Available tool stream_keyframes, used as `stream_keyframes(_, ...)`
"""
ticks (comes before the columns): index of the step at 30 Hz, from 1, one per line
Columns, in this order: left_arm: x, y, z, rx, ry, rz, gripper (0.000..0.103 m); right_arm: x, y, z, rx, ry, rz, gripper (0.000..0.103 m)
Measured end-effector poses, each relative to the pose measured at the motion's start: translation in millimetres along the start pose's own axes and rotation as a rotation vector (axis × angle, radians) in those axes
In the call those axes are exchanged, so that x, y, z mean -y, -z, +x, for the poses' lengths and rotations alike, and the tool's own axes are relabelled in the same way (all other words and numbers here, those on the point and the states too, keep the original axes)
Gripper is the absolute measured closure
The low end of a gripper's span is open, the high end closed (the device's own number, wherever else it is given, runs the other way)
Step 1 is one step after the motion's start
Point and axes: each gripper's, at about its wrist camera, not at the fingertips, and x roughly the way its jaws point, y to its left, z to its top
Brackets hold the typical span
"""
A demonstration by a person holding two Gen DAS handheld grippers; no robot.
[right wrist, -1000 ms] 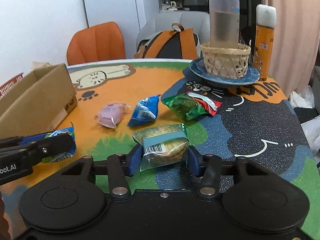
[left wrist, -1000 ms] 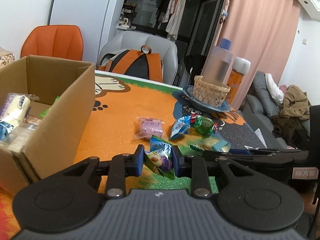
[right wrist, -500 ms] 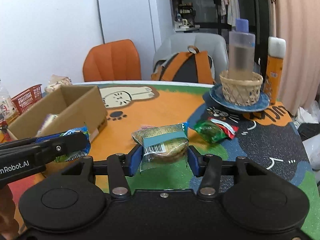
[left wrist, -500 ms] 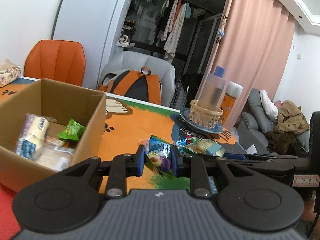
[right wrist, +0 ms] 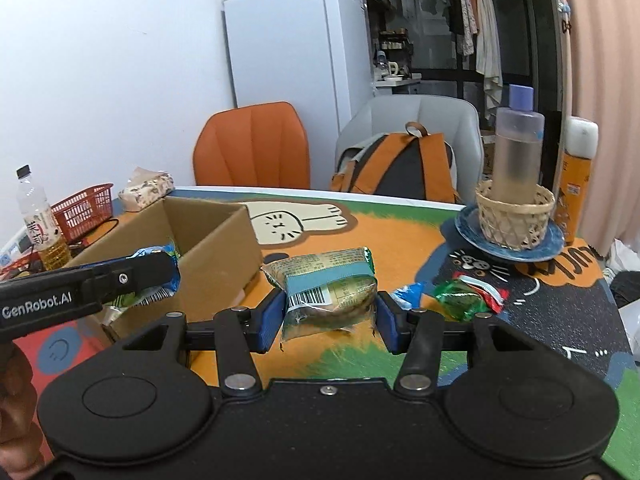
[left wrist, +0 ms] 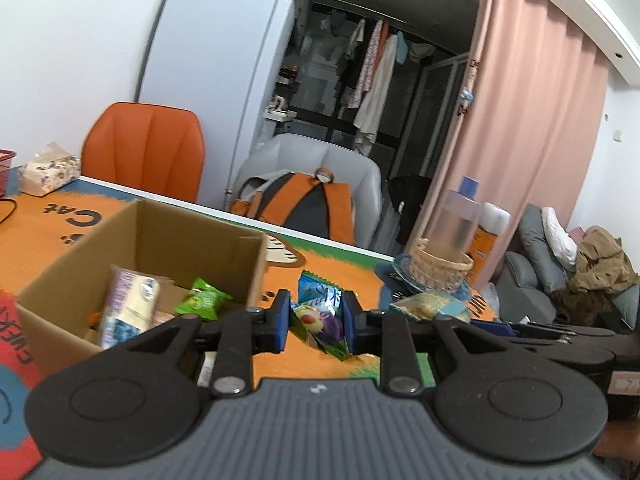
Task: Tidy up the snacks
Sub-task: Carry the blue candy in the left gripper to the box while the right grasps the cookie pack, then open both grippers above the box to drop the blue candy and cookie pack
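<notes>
Two hand-held grippers, each carrying one snack toward the box (left wrist: 160,236). Left hand-held gripper (left wrist: 316,320): jaws drawn nearly together, pinching a thin blue pouch (left wrist: 320,312) with fruit print, held edge-on above the counter (left wrist: 340,268) just right of the box's near corner. Right hand-held gripper (right wrist: 330,316): jaws partly spread, clamping a cake pack (right wrist: 328,284) by its two sides; the clear wrapper with teal band and barcode bulges between the pads, so the contents seem soft. Both snacks hang clear of the counter. Step in hand, as judged: transport to the box, with release not yet done. Box contents visible in the left view: a green packet (left wrist: 202,298), a pale wrapped roll (left wrist: 132,300) and other wrappers, leaving room at the near right corner. Next move calls for bringing each snack over the rim, the left one first since it is nearer, lowering past the cardboard wall without catching the wrapper, then opening the jaws. Remaining on the counter in the right view: a green-and-red candy pack (right wrist: 466,294) and a blue packet (right wrist: 408,292), partly hidden by the right finger
</notes>
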Motion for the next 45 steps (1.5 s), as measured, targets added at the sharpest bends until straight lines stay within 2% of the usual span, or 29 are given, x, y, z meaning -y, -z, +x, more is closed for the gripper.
stream_keyframes(10,-39.6,-12.9,-6.0,0.014,-0.055,-0.064,0.077,-21.8,-9.3,6.9,0.012,-0.028,-0.015,0.054)
stream_keyframes(15,-63.0,-17.2,-3.0,-0.012,-0.081,-0.107,0.074,-35.6,-13.7,11.8,0.015,-0.035,-0.026,0.054)
stream_keyframes(17,-69.3,-18.5,-3.7,-0.009,-0.113,-0.115,0.071,-40.3,-15.7,13.8,0.015,-0.041,-0.028,0.054)
stream_keyframes(19,-76.6,-19.2,-6.8,0.003,-0.108,-0.129,0.068,-45.5,-17.6,15.7,0.019,-0.048,-0.033,0.054)
stream_keyframes(23,-85.2,-21.1,-14.1,0.018,-0.126,-0.134,0.054,-55.0,-22.0,19.5,0.024,-0.064,-0.042,0.054)
stream_keyframes(31,-104.6,-23.1,-26.7,0.034,-0.177,-0.163,0.052,-77.7,-35.0,31.1,0.033,-0.108,-0.062,0.054)
stream_keyframes(38,-117.0,-23.4,-35.6,0.038,-0.194,-0.17,0.044,-101.6,-45.8,43.2,0.033,-0.143,-0.092,0.053)
stream_keyframes(40,-119.9,-23.7,-38.0,0.04,-0.2,-0.171,0.042,-107.3,-48.7,47.3,0.04,-0.153,-0.093,0.051)
stream_keyframes(41,-121.5,-23.9,-39.3,0.043,-0.204,-0.173,0.04,-110.3,-49.3,48.3,0.049,-0.16,-0.102,0.045)
stream_keyframes(42,-122.1,-24.0,-40.6,0.044,-0.207,-0.175,0.038,-113.5,-48.7,49.3,0.06,-0.161,-0.116,0.034)
stream_keyframes(43,-123.5,-24.2,-41.6,0.045,-0.21,-0.176,0.035,-117.1,-48.0,50.3,0.062,-0.152,-0.131,0.03)
stream_keyframes(45,-125.0,-23.8,-43.3,0.045,-0.214,-0.176,0.031,-119.5,-45.8,49.6,0.065,-0.145,-0.133,0.029)
